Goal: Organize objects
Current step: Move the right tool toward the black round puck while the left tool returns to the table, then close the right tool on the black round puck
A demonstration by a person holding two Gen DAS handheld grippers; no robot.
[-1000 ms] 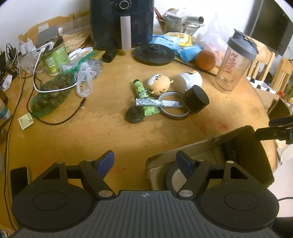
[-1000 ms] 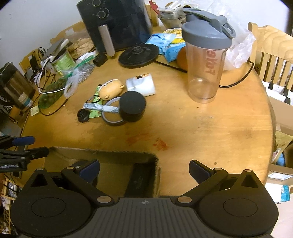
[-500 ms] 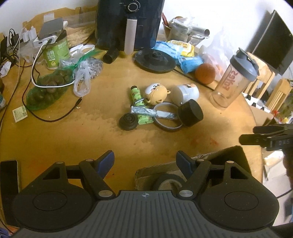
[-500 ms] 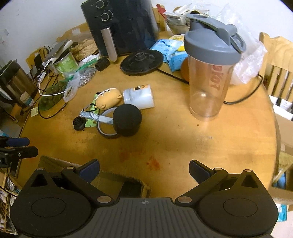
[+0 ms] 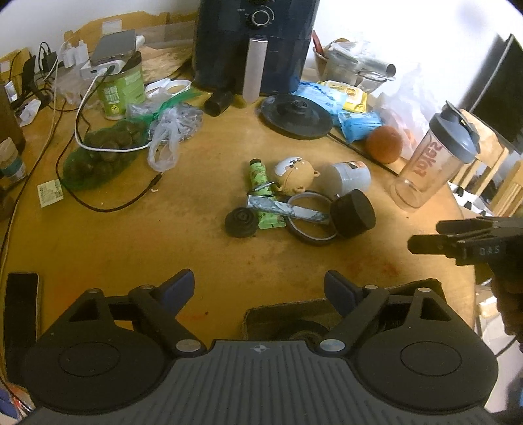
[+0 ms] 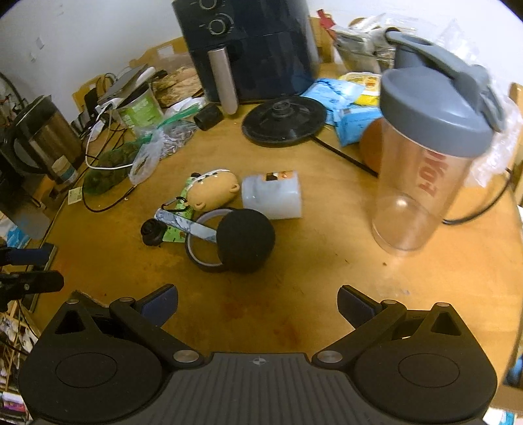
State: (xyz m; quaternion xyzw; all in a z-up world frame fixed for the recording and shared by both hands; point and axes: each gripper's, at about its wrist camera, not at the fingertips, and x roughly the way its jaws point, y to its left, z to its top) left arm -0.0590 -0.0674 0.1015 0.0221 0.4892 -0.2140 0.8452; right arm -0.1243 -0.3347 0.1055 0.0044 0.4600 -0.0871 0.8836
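Light: warm, dim indoor, brightest at the white wall point(image 5: 376, 29)
Blur: clear plastic shaker bottle with grey lid point(image 6: 431, 157) smeared
Edges: fisheye bending, dark corners

Shaker bottle point(image 5: 434, 163), right edge of the round table point(image 5: 98, 248): red lettering running up the clear wall, seen mirrored through the plastic; reads roughly "Foyes", not certain. In the right wrist view the same bottle point(image 6: 428, 166) shows only part of the red word, blurred.

Right gripper point(image 5: 457, 243), seen from the left wrist view: pale letters "DAS" on its dark side.

Green can point(image 5: 121, 90), far left of the table: pale printed characters on the label, not legible.

White jar point(image 5: 351, 176) lying mid-table: small dark and orange label on its end, too small to read.

Small paper tag point(image 5: 49, 193) near the left edge: print too fine.
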